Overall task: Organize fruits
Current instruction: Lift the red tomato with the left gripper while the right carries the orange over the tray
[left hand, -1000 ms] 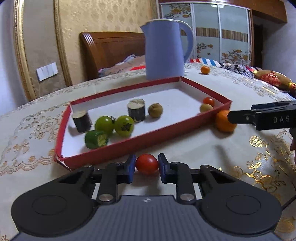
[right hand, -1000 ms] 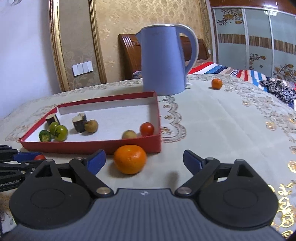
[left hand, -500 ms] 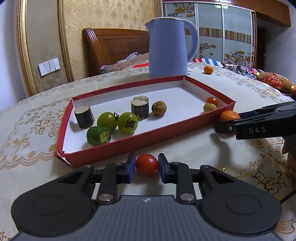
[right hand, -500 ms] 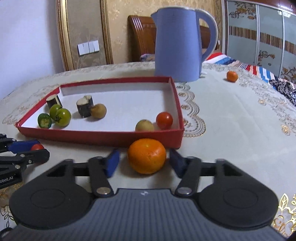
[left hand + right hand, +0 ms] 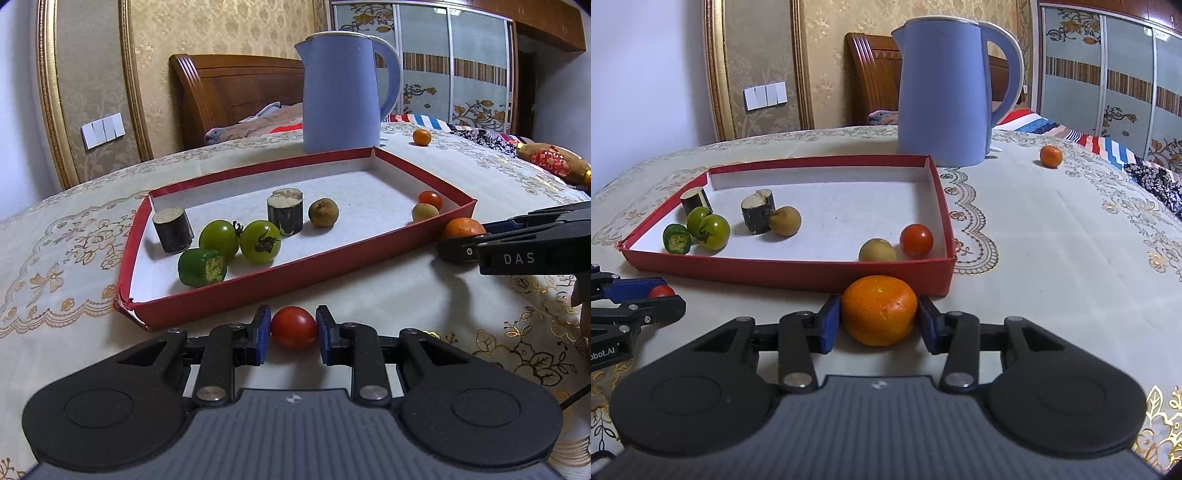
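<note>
My left gripper [image 5: 293,328] is shut on a red cherry tomato [image 5: 293,326], just in front of the near wall of the red tray [image 5: 280,273]. My right gripper [image 5: 879,317] is shut on an orange mandarin [image 5: 879,314] by the tray's near right corner [image 5: 938,273]; it also shows in the left wrist view [image 5: 463,227]. Inside the tray lie two green tomatoes [image 5: 240,240], a green pepper piece [image 5: 201,266], two dark cut stubs [image 5: 284,214], two brownish round fruits [image 5: 323,212] and a red tomato [image 5: 916,240].
A tall blue kettle [image 5: 945,92] stands behind the tray. Another small mandarin [image 5: 1051,156] lies on the embroidered tablecloth at the far right. A wooden chair back [image 5: 236,96] and a bed lie beyond the table.
My right gripper has moved forward and closed its jaws onto the mandarin. My left gripper has stayed shut on the red tomato, its view tilting slightly.
</note>
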Demonstrator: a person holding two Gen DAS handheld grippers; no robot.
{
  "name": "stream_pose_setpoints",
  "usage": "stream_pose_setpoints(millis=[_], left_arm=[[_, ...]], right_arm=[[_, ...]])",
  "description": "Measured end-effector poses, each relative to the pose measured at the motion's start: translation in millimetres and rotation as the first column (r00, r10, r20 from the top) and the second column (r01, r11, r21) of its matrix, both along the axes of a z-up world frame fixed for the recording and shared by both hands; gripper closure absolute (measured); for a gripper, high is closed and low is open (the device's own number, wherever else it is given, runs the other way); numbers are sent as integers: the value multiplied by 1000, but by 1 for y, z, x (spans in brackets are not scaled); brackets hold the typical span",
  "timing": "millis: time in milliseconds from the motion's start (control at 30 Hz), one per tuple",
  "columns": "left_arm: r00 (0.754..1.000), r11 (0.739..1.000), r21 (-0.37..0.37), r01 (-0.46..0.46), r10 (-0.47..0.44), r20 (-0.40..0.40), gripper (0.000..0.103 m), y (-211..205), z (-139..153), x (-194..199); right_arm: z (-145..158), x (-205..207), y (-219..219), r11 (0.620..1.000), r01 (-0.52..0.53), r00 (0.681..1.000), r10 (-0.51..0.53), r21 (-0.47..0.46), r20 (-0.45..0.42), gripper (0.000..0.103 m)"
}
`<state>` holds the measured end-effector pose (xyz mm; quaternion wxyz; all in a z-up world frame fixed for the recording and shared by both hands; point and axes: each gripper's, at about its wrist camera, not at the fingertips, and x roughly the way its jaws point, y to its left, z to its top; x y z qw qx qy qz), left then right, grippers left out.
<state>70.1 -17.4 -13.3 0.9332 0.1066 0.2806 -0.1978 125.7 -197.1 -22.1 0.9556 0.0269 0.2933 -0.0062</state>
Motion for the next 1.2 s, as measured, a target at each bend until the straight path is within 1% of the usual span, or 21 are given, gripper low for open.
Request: stream_pose_setpoints(millis=[233,400,700,833,933,1033,1200], left_arm=[[1000,1000,1,-12,12,0,77,1,0,0],[1000,1000,19,-21,21,2,77,2,2,-2],[1000,1000,-8,-15,15,12,77,7,13,-10],[1000,1000,2,-25,25,8,77,7,16,-7],[1000,1000,-1,-23,23,7,77,8,21,-5],[999,1000,3,-31,31,39,77,9,31,-2],[997,998,-6,-55,56,52,77,11,45,16]], right_arm=[[2,-4,1,1000,21,1000,-21,-15,20,62],[4,-10,1,999,34,999,-33,-11,32,62],[18,-29,10,1000,-4,996,4,0,86,62],[29,-31,13,1000,-17,993,17,-1,118,62],[35,-28,16,1000,-25,991,26,-7,130,62],[40,-22,20,999,-33,990,36,-21,138,62],[44,-4,24,999,-43,989,46,-26,139,62]])
